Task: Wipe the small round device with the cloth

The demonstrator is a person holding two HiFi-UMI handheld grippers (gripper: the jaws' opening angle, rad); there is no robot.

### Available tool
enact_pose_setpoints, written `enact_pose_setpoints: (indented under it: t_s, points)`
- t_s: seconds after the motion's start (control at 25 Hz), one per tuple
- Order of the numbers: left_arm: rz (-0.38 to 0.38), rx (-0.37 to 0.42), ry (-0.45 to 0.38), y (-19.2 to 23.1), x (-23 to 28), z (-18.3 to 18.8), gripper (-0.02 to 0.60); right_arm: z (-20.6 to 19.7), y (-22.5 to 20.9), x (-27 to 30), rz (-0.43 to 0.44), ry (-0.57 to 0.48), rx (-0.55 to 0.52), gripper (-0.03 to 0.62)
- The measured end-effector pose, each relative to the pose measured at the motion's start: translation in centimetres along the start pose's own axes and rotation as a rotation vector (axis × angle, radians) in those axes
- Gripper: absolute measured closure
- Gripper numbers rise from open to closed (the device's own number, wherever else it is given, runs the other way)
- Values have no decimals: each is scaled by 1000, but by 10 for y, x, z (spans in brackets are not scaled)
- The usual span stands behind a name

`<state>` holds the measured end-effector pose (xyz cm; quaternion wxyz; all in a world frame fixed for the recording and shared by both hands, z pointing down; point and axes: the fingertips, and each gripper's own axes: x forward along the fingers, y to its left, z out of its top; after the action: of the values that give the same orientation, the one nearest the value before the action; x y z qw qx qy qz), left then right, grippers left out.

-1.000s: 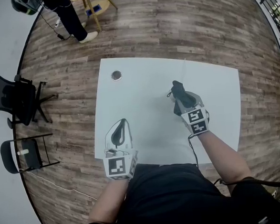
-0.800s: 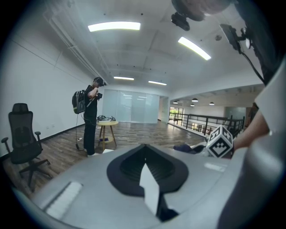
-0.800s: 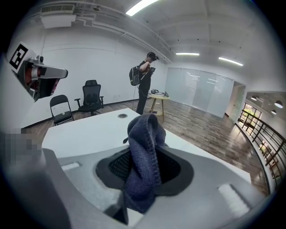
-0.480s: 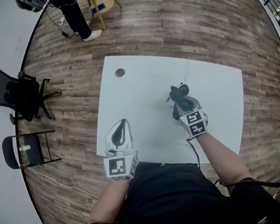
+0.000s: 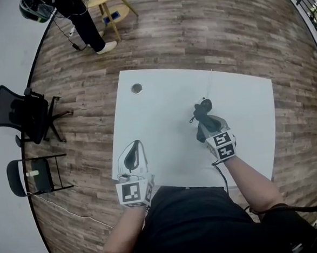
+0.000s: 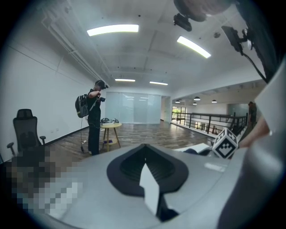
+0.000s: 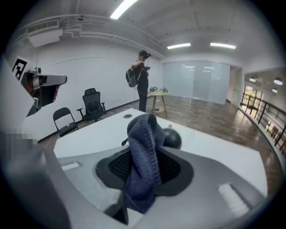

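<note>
White table (image 5: 163, 117) took up most of the head view, bare over nearly all its top; its near edge lay against the operator's torso, with wood floor open on the other three sides. Left gripper (image 5: 136, 145) rested low at the near-left corner, jaws together on nothing, judged parked there to leave the working area to the other hand. Right gripper (image 5: 204, 123) was angled downward over the right-centre of the table, jaws clamped on the cloth (image 7: 144, 152), which stood up between them in a bunched fold rising past the tips. That free fold probably served as the wiping face, leading the jaws toward the target. The small round device (image 7: 172, 138), a dark ball, sat on the table just beyond and slightly right of the cloth, well apart from every edge, so strokes in any direction had room. Whether cloth and device were already touching could not be settled from either view. A round grommet hole (image 5: 137, 88) near the far-left corner lay well clear of the work.
</note>
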<state>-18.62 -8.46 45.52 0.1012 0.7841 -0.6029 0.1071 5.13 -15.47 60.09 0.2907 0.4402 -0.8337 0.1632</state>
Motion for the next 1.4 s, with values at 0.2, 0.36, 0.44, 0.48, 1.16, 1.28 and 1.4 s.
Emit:
enact_pose_setpoints:
  t_s: [0.2, 0.36, 0.44, 0.48, 1.16, 1.28, 1.4]
  points:
    - [-15, 7, -26, -11, 4, 7, 577, 53, -41, -27, -130, -147, -124, 473]
    - [-5, 19, -28, -13, 0, 11, 577, 53, -61, -17, -137, -119, -114, 473]
    - [14, 20, -28, -10, -2, 14, 577, 48, -60, -9, -116, -100, -91, 473]
    - [22, 21, -29, -8, -3, 16, 577, 46, -58, -5, -106, -92, -90, 473]
    - [54, 53, -6, -5, -25, 10, 577, -13, -67, 12, -91, 35, 45, 473]
    - [66, 58, 2, 0, -30, 8, 577, -15, -63, 14, -85, 34, 43, 473]
    - [75, 62, 8, 4, -34, 8, 577, -19, -61, 15, -78, 43, 54, 473]
